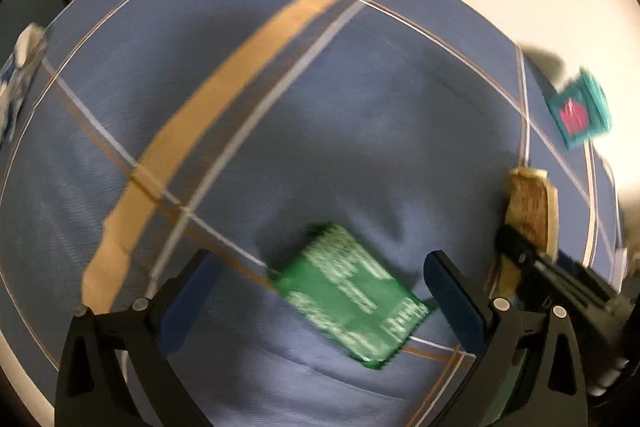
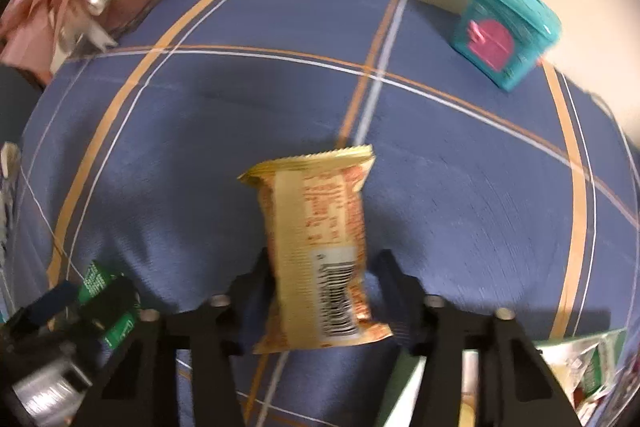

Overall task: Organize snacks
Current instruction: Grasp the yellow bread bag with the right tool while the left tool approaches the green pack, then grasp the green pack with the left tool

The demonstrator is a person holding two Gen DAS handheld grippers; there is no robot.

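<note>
Because the yellow-orange crinkled foil snack packet (image 2: 320, 247) is light, soft and slippery, you should pinch it across its flat middle, not the crimped ends. Your right gripper (image 2: 320, 291) is clamped on its lower half above the blue checked cloth (image 2: 460, 187); its long axis points away from you along the fingers. Your left gripper (image 1: 320, 291) stands released around the flat green foil packet (image 1: 352, 299), which lies on the cloth, long axis diagonal.
</note>
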